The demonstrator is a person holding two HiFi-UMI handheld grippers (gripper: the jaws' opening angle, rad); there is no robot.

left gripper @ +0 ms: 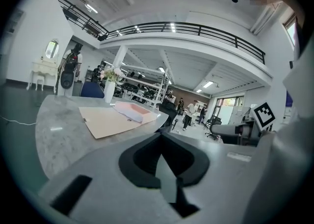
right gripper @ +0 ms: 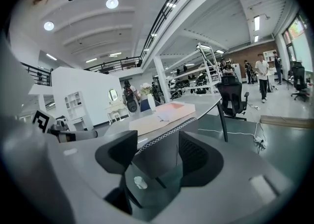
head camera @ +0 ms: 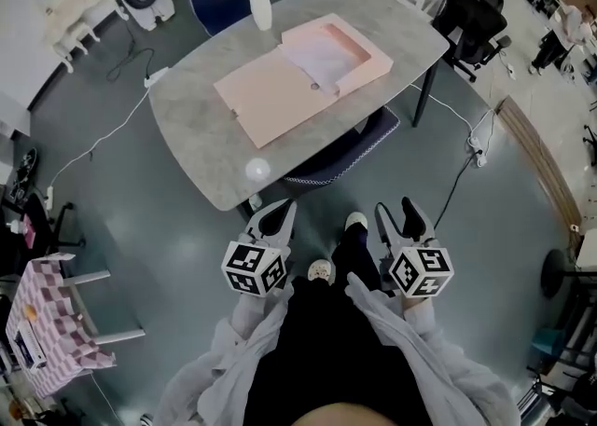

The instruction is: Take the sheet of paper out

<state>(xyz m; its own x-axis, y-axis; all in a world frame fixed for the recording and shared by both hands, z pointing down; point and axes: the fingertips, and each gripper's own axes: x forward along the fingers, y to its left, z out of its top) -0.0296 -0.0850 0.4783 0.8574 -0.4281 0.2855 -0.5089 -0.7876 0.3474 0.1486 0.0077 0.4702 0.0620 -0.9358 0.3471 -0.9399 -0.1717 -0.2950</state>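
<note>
A pink box file (head camera: 308,70) lies open on the grey oval table (head camera: 201,140), its lid flat toward me. A white sheet of paper (head camera: 322,51) rests inside its tray. Both grippers hang low near my body, short of the table's near edge. My left gripper (head camera: 285,207) is shut and holds nothing. My right gripper (head camera: 395,209) is open and empty. In the left gripper view the shut gripper (left gripper: 162,138) points at the file (left gripper: 115,119). The right gripper view has the open gripper (right gripper: 157,145) with the file (right gripper: 164,115) far ahead.
A white vase of flowers (head camera: 258,0) stands at the table's far edge. A blue chair (head camera: 359,146) is tucked under the near right side. Black office chairs (head camera: 471,9) stand at the right. A cable (head camera: 103,140) trails on the floor, and a pink chequered stool (head camera: 42,322) sits at the left.
</note>
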